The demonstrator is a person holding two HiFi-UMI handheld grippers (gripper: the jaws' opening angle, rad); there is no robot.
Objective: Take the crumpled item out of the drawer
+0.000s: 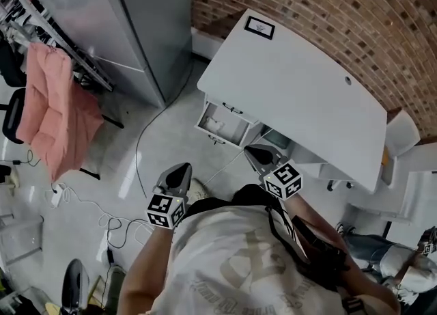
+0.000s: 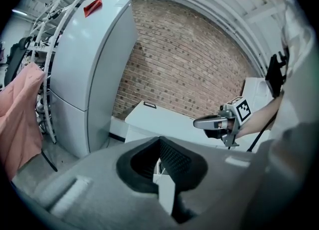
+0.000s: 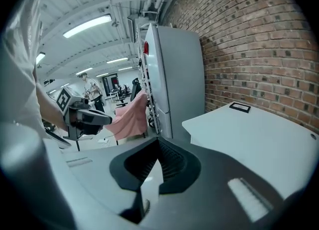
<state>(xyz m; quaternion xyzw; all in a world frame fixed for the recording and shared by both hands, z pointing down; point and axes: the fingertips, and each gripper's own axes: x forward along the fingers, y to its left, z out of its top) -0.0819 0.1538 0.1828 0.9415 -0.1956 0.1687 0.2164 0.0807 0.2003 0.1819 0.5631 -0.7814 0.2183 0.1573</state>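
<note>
Bright and evenly lit indoors, from long white fluorescent ceiling strips (image 3: 88, 24) overhead in the right gripper view. Softly shadowed under the pale grey flat-topped counter (image 1: 300, 95); streaked with white reflections on the glossy light grey floor (image 1: 130, 184) in the head view. Washed nearly white along the top of the tall grey metal cabinet (image 2: 99, 34). Heavily fisheye in both gripper views: bowed along the red brick wall (image 3: 249, 39), black at the corners. Blurred up close on the grey plastic left tool (image 2: 159, 141) and grey plastic right tool (image 3: 159, 141), sharper farther off. Muted in colour, slightly soft overall.
</note>
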